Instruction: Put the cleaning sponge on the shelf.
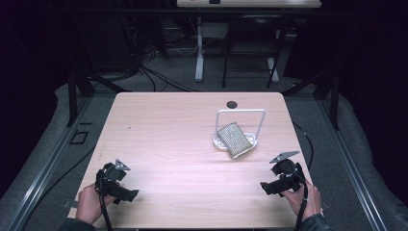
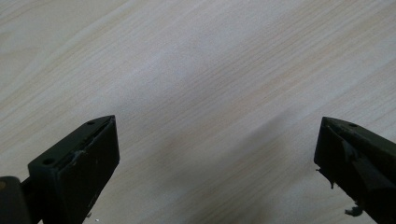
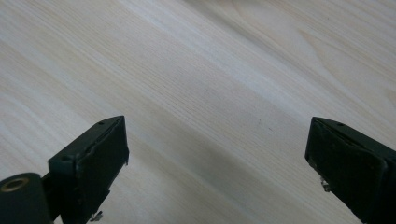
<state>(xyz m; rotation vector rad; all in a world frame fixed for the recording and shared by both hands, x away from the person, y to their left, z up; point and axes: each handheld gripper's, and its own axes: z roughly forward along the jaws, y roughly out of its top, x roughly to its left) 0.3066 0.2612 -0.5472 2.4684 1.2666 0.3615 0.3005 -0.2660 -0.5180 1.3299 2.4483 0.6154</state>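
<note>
We held the left gripper [image 1: 126, 192] and the right gripper [image 1: 267, 186] low at the near corners of the tabletop [image 1: 168, 139], jaws spread wide and empty, likely to leave the middle free. The glittery pouch [image 1: 235, 140] leaned tilted in its white wire stand [image 1: 240, 113], well apart from both grippers, probably propped there so its edge could be grasped.

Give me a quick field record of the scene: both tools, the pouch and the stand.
left tool: open, nothing between jaws, near left table edge
right tool: open, nothing between jaws, near right table edge
pouch: glittery, tilted, leaning on the stand's base
stand: white wire frame, upright, right of table centre
table: light wood, bare around both tools
</note>
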